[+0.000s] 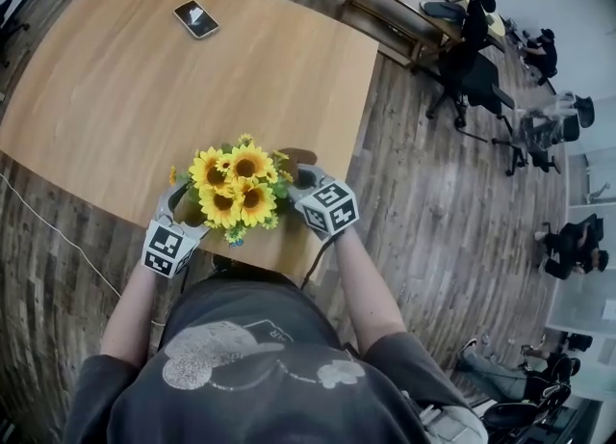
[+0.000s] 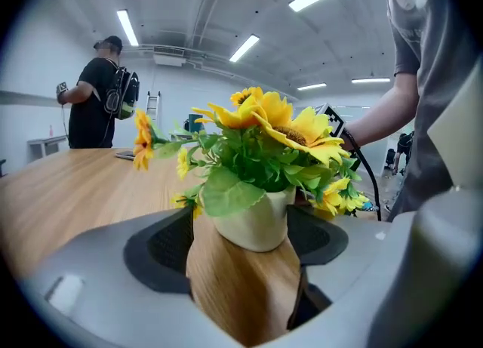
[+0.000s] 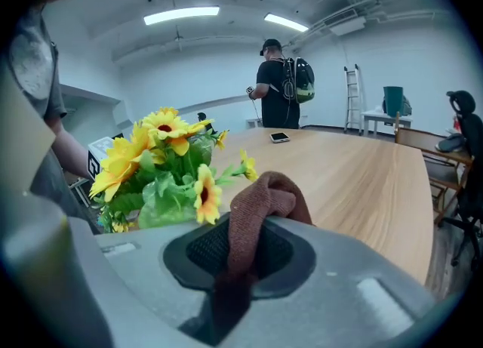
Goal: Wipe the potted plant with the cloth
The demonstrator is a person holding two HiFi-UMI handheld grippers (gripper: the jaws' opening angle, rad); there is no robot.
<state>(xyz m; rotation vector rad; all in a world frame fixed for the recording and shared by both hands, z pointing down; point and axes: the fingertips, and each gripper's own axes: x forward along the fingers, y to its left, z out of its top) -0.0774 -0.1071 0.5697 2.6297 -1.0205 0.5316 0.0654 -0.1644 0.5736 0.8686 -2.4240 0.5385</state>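
One pale wooden table (image 1: 115,95) carries the potted plant (image 1: 234,190), artificial yellow sunflowers in a cream pot, near its front edge. My left gripper (image 2: 241,252) has its jaws apart on either side of the pot and is not visibly pressing. My right gripper (image 3: 241,244), just beside the blooms, is clamped on the folded brown cloth (image 3: 268,195). I judge that wiping has not begun: cloth and leaves appear apart.

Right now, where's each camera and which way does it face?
Head view: on the head, steeply down at table and potted plant; forearms, torso, left gripper, right gripper show.
Left gripper view: on that gripper, along its open jaws at the plant; right arm shows.
Right gripper view: along jaws shut on the cloth, plant left; left arm shows.
Shared: plant, all three.
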